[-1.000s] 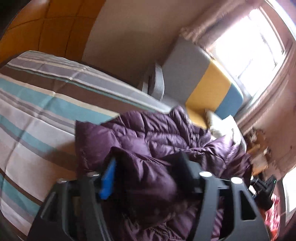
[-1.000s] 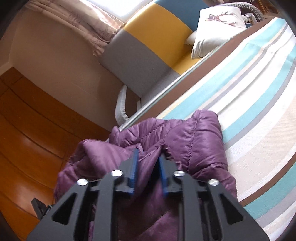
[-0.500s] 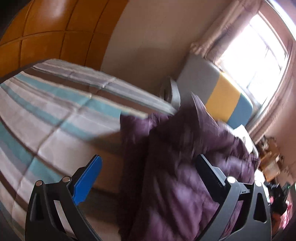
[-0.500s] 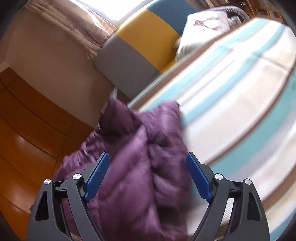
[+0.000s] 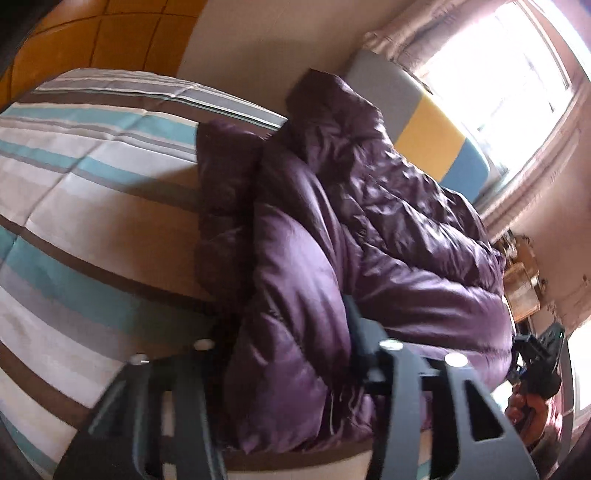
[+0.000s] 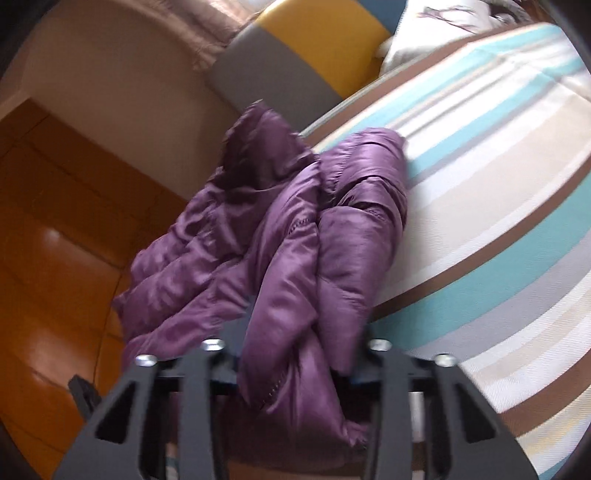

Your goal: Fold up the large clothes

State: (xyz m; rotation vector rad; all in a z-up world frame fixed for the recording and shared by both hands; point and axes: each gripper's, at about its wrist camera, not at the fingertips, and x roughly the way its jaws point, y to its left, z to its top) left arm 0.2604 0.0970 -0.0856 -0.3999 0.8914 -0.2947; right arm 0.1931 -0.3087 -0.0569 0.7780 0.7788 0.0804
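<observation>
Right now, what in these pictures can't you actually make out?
- Left wrist view, left gripper: tips of the jaws buried in the purple jacket; grip unclear.
- Right wrist view, right gripper: tips of the jaws hidden by jacket folds too.
- Sleeves and zip: lost in folds and motion blur, both views.
- The pillow: cut off by the top edge, right wrist view.

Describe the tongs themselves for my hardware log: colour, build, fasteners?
Both the left tongs and right tongs are matte black plastic with triangular cut-outs and silver round screw heads. Their finger pads are hidden in purple fabric. No cables or markings show.
</observation>
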